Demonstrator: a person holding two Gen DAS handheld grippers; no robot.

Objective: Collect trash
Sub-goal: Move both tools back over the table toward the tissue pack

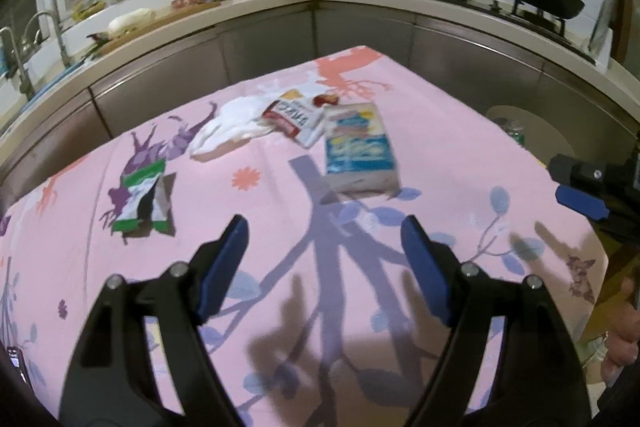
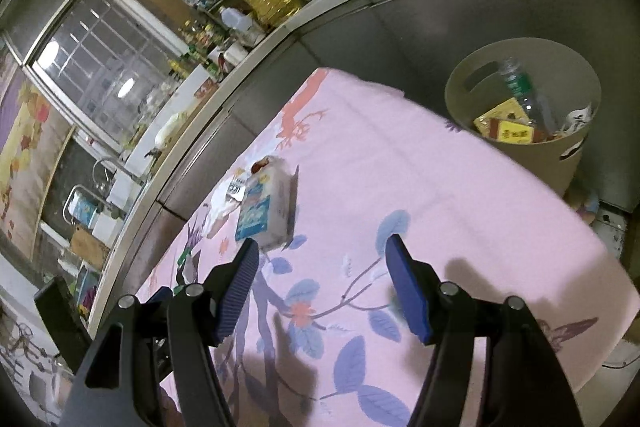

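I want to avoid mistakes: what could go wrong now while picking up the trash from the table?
1. The red-white packet overlaps the tissue pack and the white bag, so one grasp may drag its neighbours.
2. The green wrapper lies flat on the cloth; a gripper may pinch cloth.
3. The bin stands past the table edge, so a drop could miss.

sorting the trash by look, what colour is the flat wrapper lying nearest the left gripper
Green and white, with a dark patch, the wrapper shows best in the left wrist view.
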